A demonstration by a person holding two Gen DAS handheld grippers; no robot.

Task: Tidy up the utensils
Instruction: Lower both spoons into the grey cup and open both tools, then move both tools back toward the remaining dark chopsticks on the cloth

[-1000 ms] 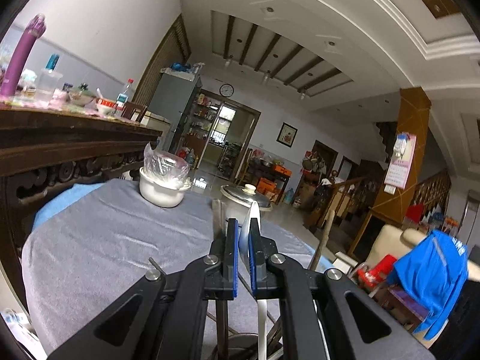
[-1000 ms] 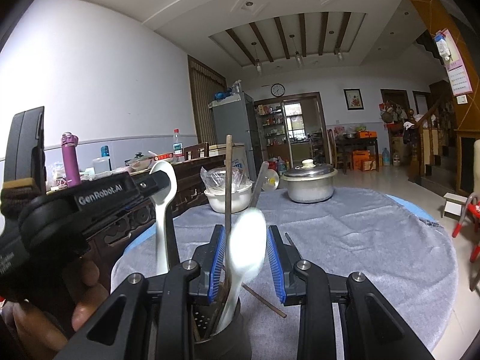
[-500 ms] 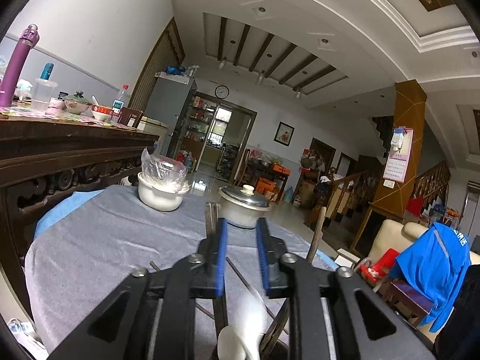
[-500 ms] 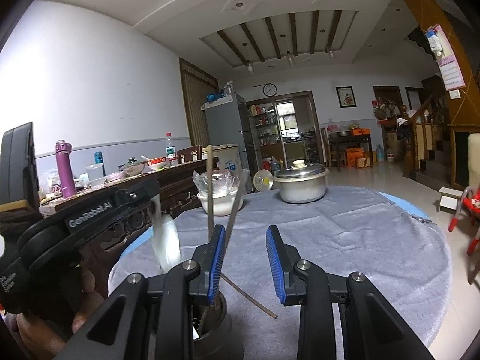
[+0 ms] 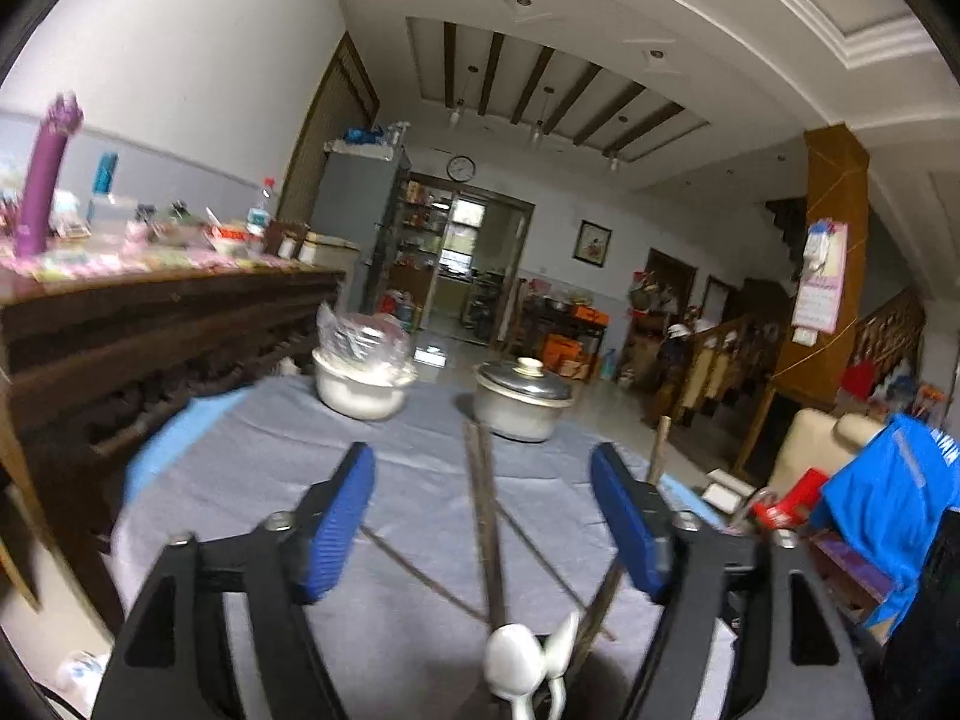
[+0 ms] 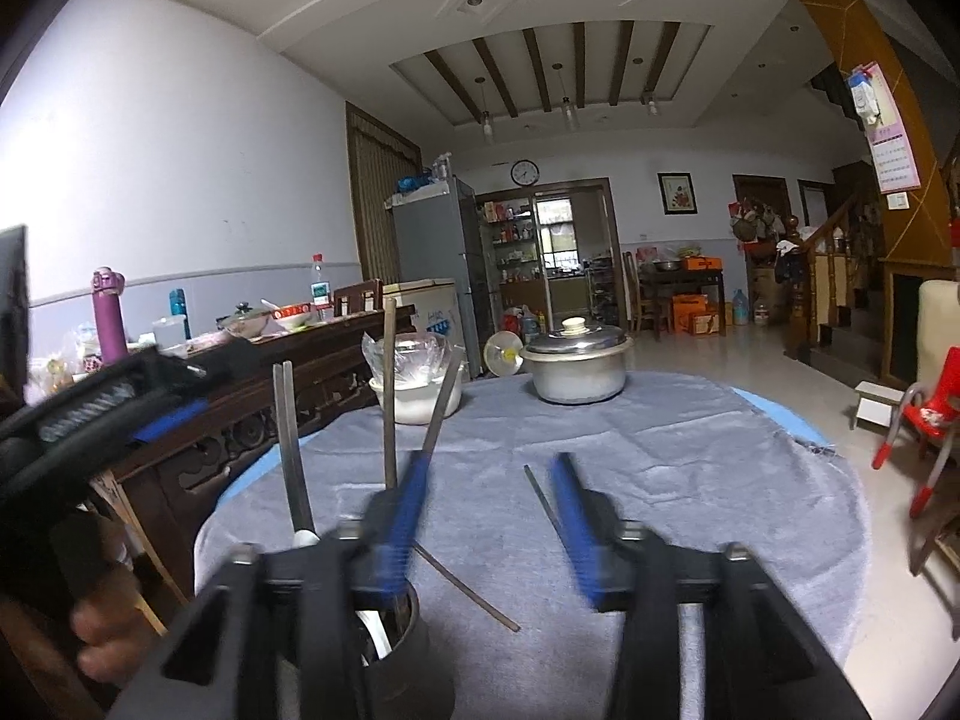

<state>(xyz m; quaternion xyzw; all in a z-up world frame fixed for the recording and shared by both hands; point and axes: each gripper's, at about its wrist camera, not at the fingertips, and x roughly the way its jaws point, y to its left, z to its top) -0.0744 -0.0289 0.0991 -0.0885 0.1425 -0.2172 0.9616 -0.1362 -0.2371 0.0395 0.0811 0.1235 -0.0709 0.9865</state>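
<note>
The jaws of both grippers are standing wide apart with nothing between their blue ribbed pads. The left gripper [image 5: 483, 516] is hanging over the dark cylindrical utensil holder [image 6: 393, 654], which is sitting just below and slightly left of the right gripper [image 6: 486, 519] in the right wrist view. Two white plastic spoons [image 5: 523, 669] are standing bowl-up in that holder, right under the left jaws and a little toward their right side; being empty directly above them, the left jaws look to have let go of a spoon there, though that is a judgement only. Long dark chopsticks [image 6: 292, 450] are leaning out of the same holder at different angles, some rising between the left jaws, which is how loose sticks settle in a deep cup.

Ahead of the right jaws, loose dark chopsticks [image 6: 467, 585] are lying flat on the grey cloth-covered round desk [image 6: 690, 456], apart from the holder; these are probably what is left to collect. Farther beyond both pairs of jaws, a white bowl covered with crinkled clear plastic [image 5: 363, 381] and a lidded steel pot [image 5: 523, 399] are standing side by side, well apart from the holder.
</note>
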